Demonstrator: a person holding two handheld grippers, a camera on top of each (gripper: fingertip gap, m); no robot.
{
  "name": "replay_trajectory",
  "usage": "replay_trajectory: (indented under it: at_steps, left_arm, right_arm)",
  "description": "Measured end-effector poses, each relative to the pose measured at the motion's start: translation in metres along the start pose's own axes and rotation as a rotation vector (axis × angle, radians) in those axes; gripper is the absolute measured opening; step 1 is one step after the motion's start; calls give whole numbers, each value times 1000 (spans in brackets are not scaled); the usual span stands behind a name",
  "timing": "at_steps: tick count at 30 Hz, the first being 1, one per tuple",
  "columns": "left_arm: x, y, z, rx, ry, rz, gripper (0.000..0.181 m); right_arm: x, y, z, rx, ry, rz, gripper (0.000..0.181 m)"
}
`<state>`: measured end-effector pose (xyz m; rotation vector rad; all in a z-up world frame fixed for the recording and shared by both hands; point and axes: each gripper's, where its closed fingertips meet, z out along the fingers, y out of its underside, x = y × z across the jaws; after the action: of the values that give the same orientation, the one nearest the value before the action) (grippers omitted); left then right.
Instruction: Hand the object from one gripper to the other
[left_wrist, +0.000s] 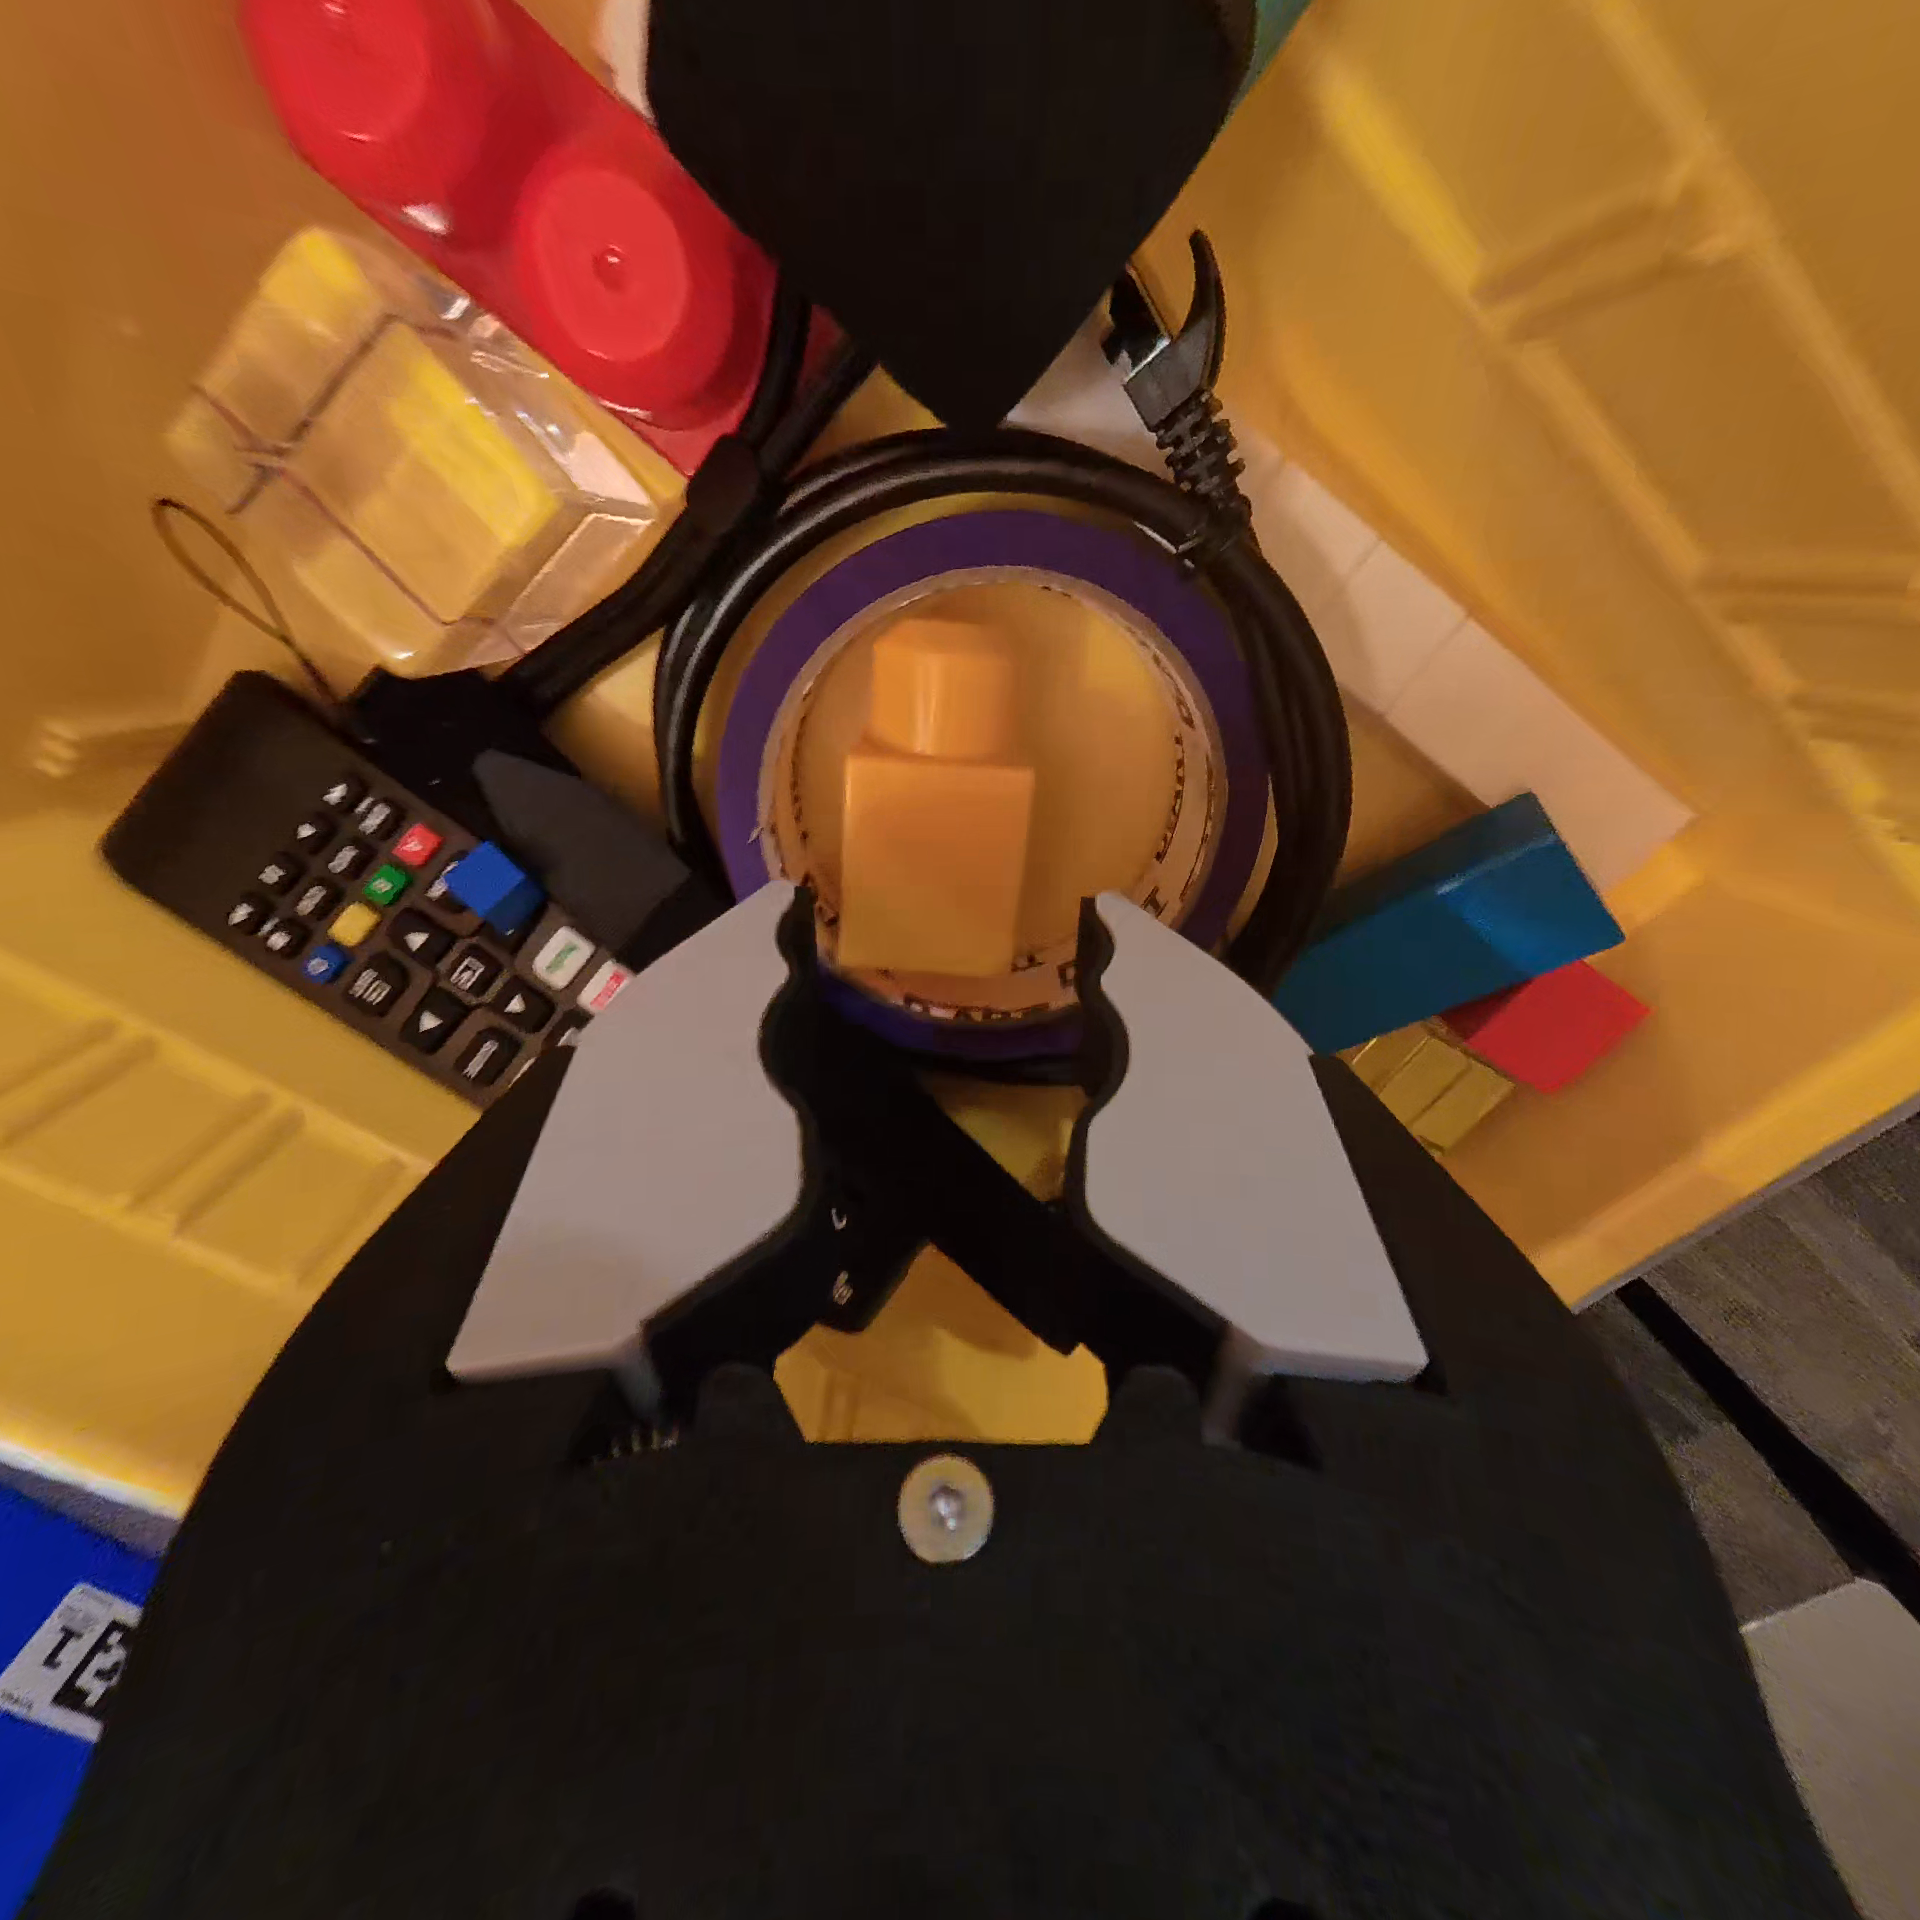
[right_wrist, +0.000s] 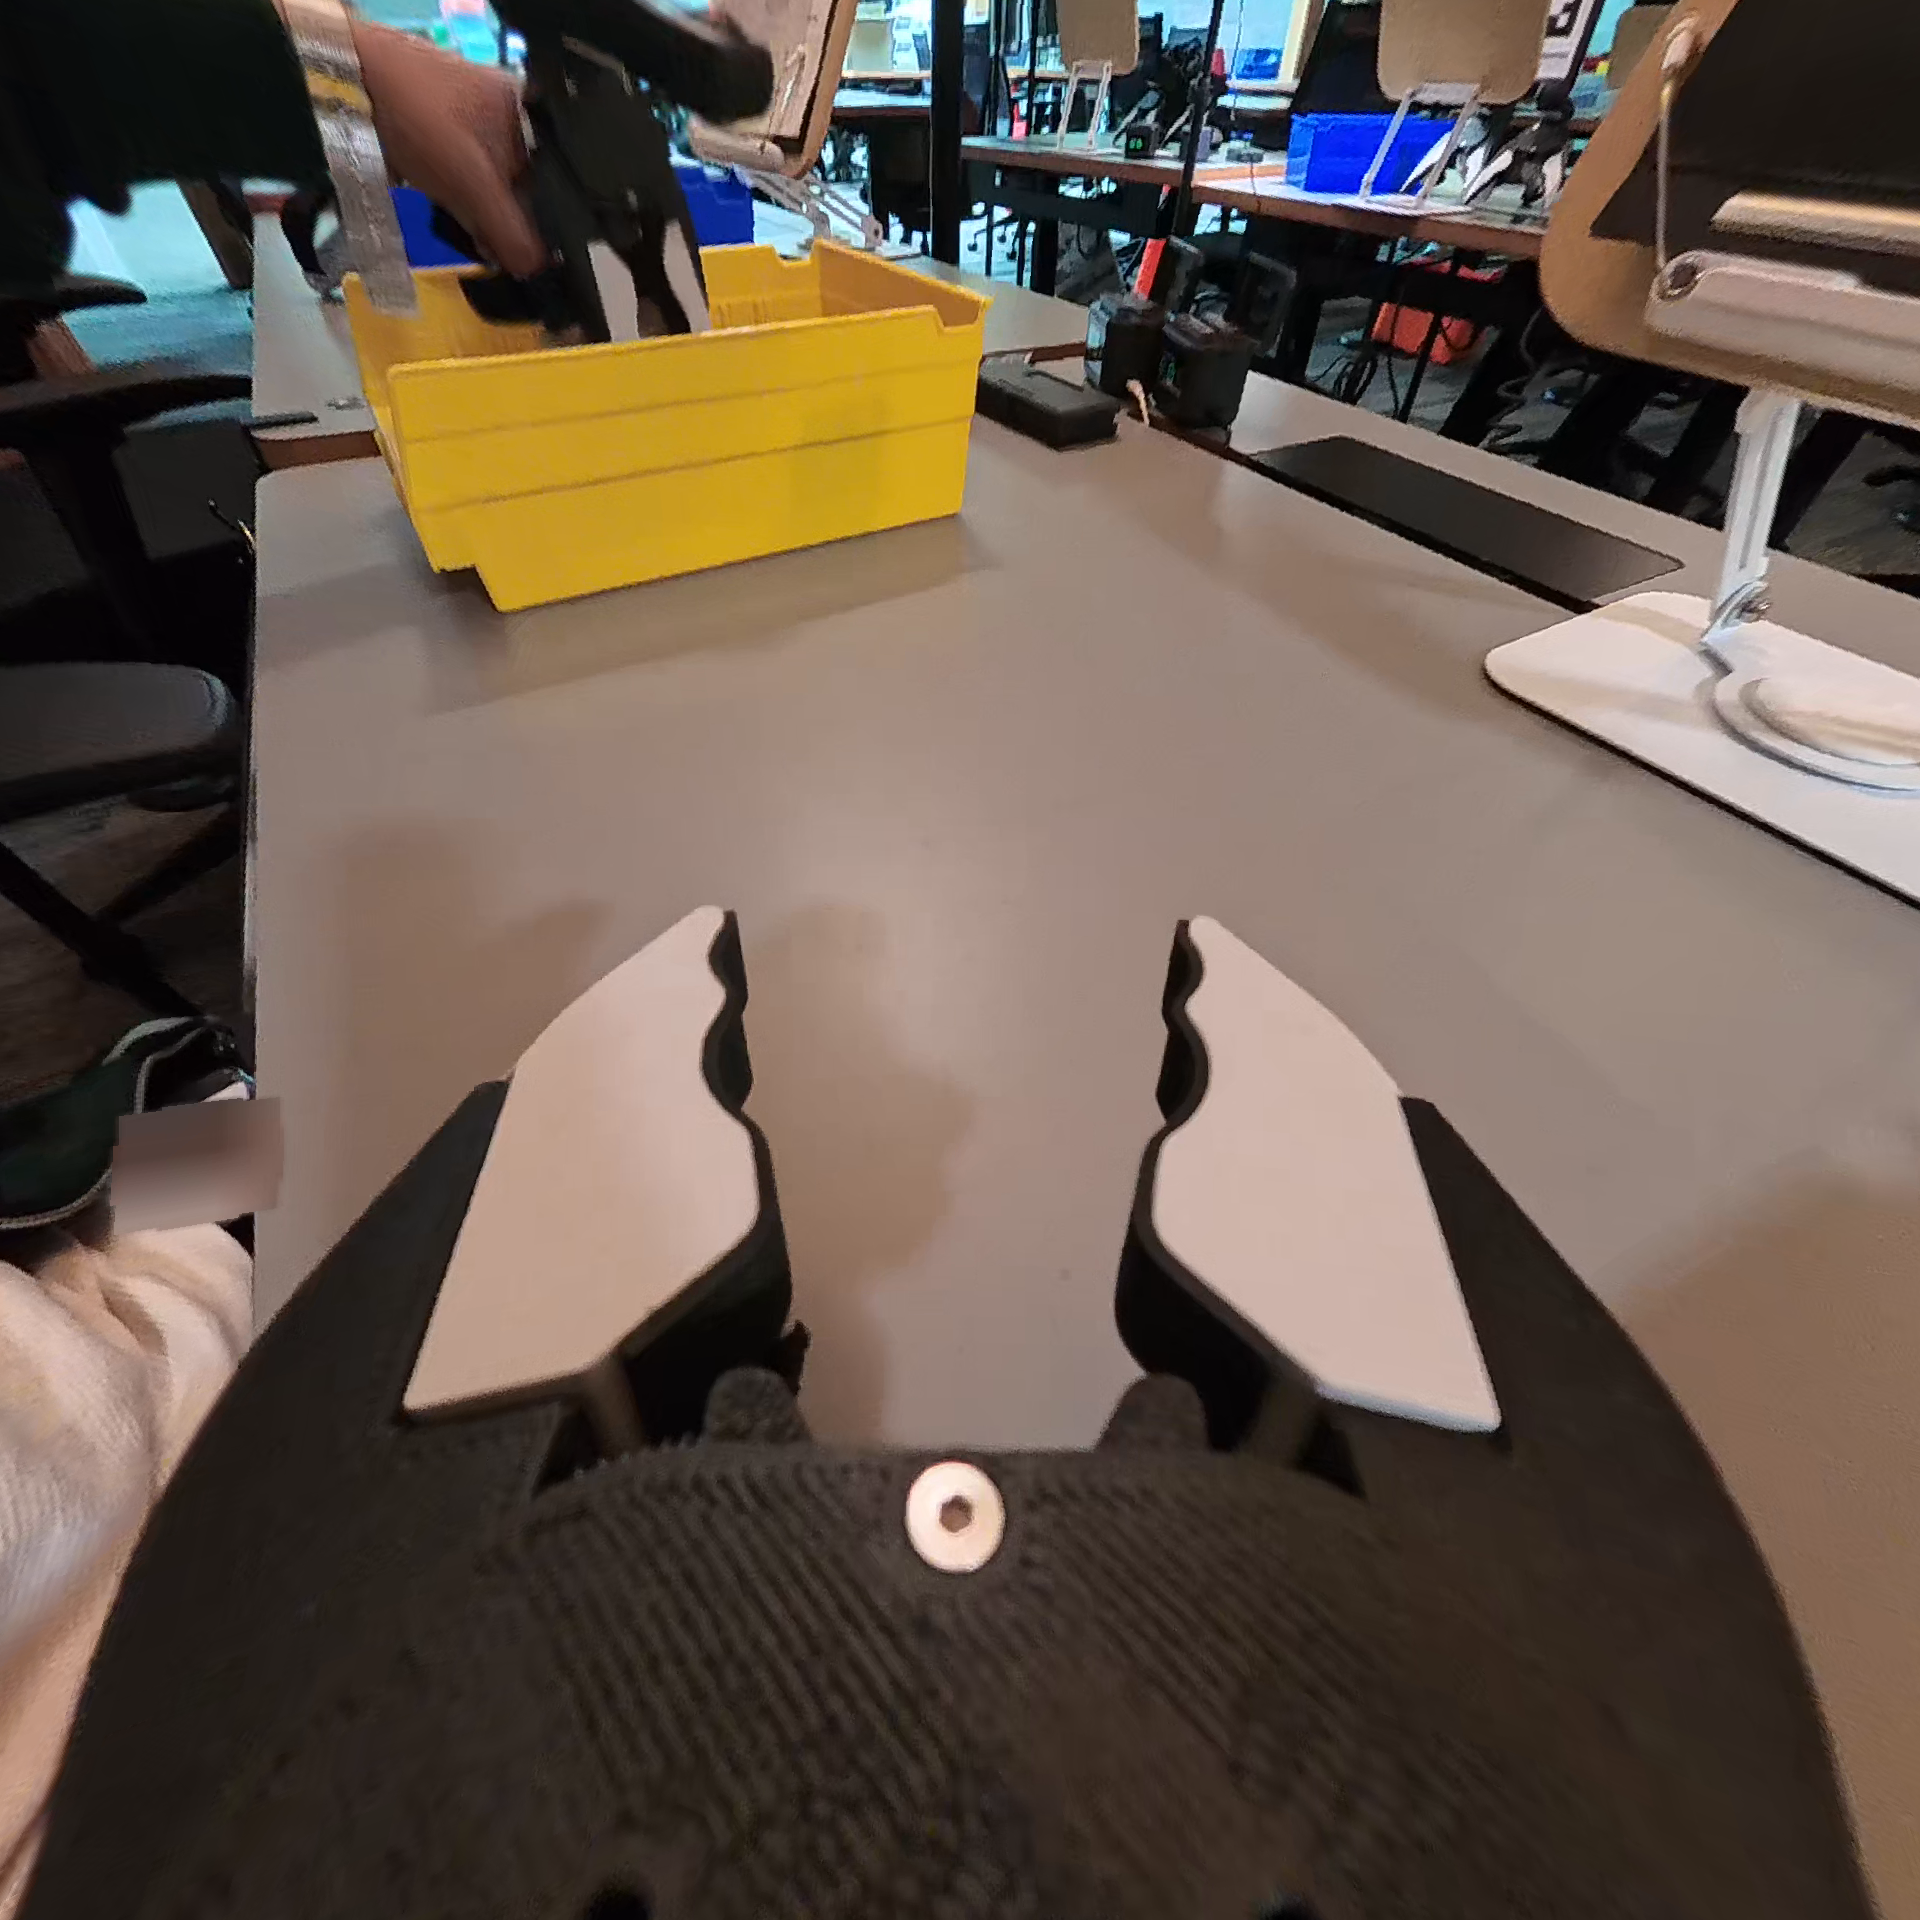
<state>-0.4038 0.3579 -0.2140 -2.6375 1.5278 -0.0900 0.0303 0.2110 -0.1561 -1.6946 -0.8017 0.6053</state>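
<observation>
Left gripper (left_wrist: 940, 914): pointed down into the yellow bin (left_wrist: 1558, 364), fingertips parted only narrowly, one on each side of the near rim of the purple tape roll (left_wrist: 997, 556); whether they clamp it or only straddle it I cannot tell
Tape roll: centre of the left wrist view, lying flat in the bin, ringed by a coiled black cable (left_wrist: 1320, 727); a yellow block (left_wrist: 935, 862) shows through its core
Right gripper (right_wrist: 956, 961): jaws spread wide and empty, low over the grey table (right_wrist: 1039, 748) in the lower half of the right wrist view
Edges: the bin's ribbed walls close in at left and right of the left wrist view; its rim falls away to dark floor at lower right
Open room: bare table surface between the right gripper and the bin (right_wrist: 675, 457) at upper left of its frame; a white stand base (right_wrist: 1621, 686) at the right edge
Crowding: tape is hemmed in by cable, remote control (left_wrist: 343, 883) at left, blue block (left_wrist: 1455, 914) at right
Counts: one tape roll, one cable, one remote, one clear box (left_wrist: 416, 468) with yellow contents, one red two-stud brick (left_wrist: 540, 208), one large blue block, one small blue cube (left_wrist: 494, 883), one red block (left_wrist: 1558, 1023), one gold cube (left_wrist: 1439, 1086)
Person: a hand (right_wrist: 457, 145) grips the left gripper over the bin, upper left of the right wrist view
</observation>
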Motion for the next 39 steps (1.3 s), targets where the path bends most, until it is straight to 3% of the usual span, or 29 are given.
replay_trajectory:
  at_steps: [5,8,10,12,15,17,22,26,28,30,32,35,39]
  left_arm:
    - [-1,-3,14,-32,-36,27,39]
    - [-4,-15,-9,80,-63,-3,38]
    - [-3,-36,-46,289,-74,-43,38]
    - [8,-70,-96,584,-58,-77,37]
    - [72,-134,-172,1048,98,-30,37]
    - [128,-170,-195,1219,172,64,37]
    - [250,-244,-181,1421,358,223,37]
    - [291,-273,-150,1517,381,200,37]
    - [305,-275,-137,1594,414,158,36]
    - [326,-275,-125,1609,546,139,36]
    - [338,-273,-120,1603,602,153,36]
    - [348,-268,-119,1600,668,185,36]
    - [355,-266,-109,1578,776,179,36]
  right_arm:
    - [1,2,1,-2,-10,16,76]
    - [2,0,-1,6,-7,17,76]
    - [4,-5,-4,23,1,12,75]
    - [4,-11,-5,43,1,11,75]
    - [1,-18,-5,74,-28,24,74]
    - [-3,-23,-2,88,-53,35,74]
    - [-21,-79,-3,232,-184,78,71]
    - [-35,-127,-14,352,-358,131,84]
    - [-36,-135,-18,414,-352,124,80]
    - [-36,-134,-26,515,-327,117,65]
    - [-35,-116,-26,495,-337,114,56]
    - [-30,-95,-26,452,-388,160,55]
    - [-35,-94,-26,468,-487,209,48]
